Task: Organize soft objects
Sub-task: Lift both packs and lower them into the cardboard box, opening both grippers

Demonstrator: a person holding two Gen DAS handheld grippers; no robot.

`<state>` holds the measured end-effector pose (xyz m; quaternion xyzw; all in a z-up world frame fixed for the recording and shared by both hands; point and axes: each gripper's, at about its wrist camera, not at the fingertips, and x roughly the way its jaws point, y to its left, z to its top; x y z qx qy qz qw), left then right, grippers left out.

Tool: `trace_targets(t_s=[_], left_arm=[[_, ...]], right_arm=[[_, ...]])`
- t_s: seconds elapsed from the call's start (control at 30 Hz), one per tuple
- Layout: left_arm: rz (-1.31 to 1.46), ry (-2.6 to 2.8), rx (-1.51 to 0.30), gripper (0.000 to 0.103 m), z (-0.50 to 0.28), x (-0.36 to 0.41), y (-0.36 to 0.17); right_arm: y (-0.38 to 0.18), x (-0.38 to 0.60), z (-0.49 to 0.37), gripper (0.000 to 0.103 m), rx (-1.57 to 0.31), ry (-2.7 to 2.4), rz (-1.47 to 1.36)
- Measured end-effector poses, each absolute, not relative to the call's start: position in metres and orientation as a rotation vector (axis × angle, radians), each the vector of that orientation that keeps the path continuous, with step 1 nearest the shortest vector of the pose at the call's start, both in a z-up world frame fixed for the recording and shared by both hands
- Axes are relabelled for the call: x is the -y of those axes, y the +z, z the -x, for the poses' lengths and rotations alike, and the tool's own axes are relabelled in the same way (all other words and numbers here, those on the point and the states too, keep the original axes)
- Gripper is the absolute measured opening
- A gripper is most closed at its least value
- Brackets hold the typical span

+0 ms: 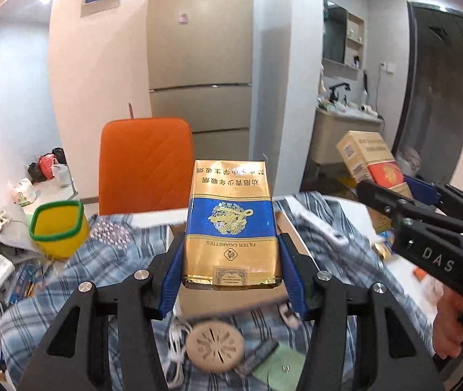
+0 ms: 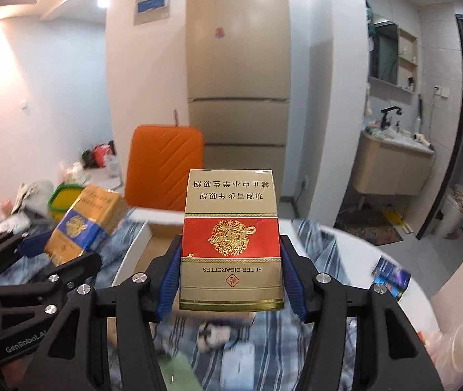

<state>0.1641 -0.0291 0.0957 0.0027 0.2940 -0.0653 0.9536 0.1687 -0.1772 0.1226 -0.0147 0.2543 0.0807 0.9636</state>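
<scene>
My left claw has its 2 blue ribbed pads clamped on the sides of a gold-and-blue cigarette pack, a soft foil-wrapped packet with crinkled, slightly rounded corners, held clear above the table. My right claw grips a red-and-cream cigarette pack the same way, partly closed around it; this 1 is a stiff glossy box with crisp square edges. Both packs sit with their print upside down to me.

Under the claws I see a rumpled blue-and-white plaid cloth covering much of the table, whose white curved rim shows on the right. On the cloth lie a round beige perforated disc, a white coiled cable and a flat green sheet. An open cardboard box with plain brown walls sits just beyond the packs, its interior partly hidden.

To the left stands a yellow square-mouthed cup with a green rim, beside a pile of bags and packets crowding that edge. The right side of the table is barer.

Behind the table stands an orange quilted chair back, then a tall beige 3-door refrigerator. Farther right a washbasin cabinet with a black tap sits in an alcove over open tiled floor.
</scene>
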Motion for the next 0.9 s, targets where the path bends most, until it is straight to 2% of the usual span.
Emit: trace_targets(t_s=[0.2,0.37,0.67,0.9], left_arm=[[0.058,-0.124,-0.608,0.053,-0.194,0.018,0.101],[0.084,-0.108,-0.653,0.054,-0.209,0.012,0.082],[0.072,-0.061,-0.799,0.054,-0.242,0.01,0.022],[0.076,-0.067,-0.908,0.054,-0.256,0.009,-0.019]], right_arm=[[0.135,0.179,-0.198,0.058,-0.501,0.122,-0.022],[0.12,0.174,-0.223,0.058,-0.542,0.125,-0.011],[0.045,0.152,-0.278,0.058,-0.773,0.234,-0.028],[-0.002,0.138,-0.292,0.058,-0.879,0.229,0.014]])
